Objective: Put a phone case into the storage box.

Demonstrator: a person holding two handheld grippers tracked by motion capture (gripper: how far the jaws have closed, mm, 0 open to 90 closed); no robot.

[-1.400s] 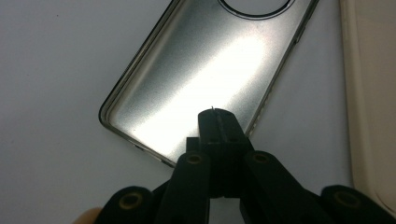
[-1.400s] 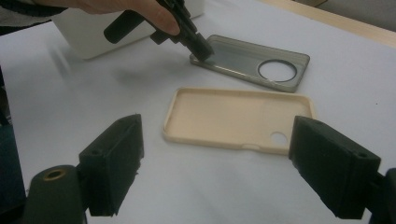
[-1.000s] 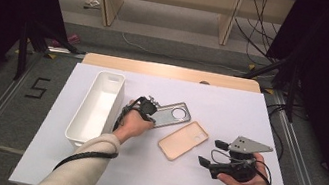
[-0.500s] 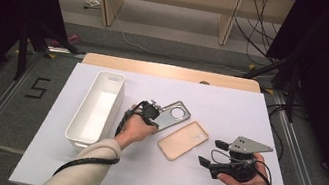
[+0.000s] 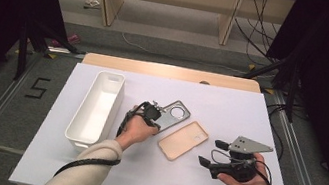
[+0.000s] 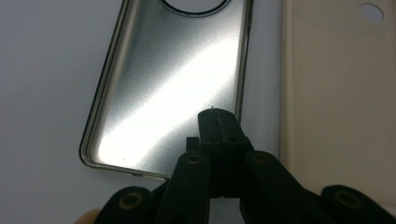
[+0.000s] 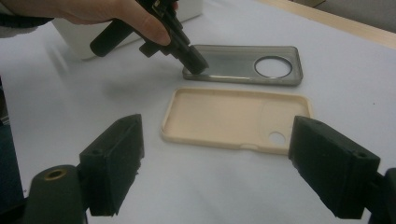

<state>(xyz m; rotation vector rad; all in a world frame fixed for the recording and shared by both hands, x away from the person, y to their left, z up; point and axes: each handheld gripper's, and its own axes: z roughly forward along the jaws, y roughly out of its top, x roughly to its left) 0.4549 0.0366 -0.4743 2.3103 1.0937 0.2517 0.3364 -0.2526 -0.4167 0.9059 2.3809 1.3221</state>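
With our left claw [image 6: 218,122] pinched tight on the grey case [image 6: 168,88] rim, we should lift gently, keeping our wide right claw [image 7: 219,163] clear.

My closed jaws rest on the near end of the grey case [image 6: 173,88]: translucent, glossy, lying flat, open side up, round camera hole at its far end. The beige case [image 5: 183,140] lies just beside it, apart.

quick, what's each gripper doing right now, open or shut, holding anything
Left gripper: shut, tips down at the near end of the grey phone case; whether it grips the rim cannot be told.
Right gripper: open, holding nothing, pointed at the beige phone case.
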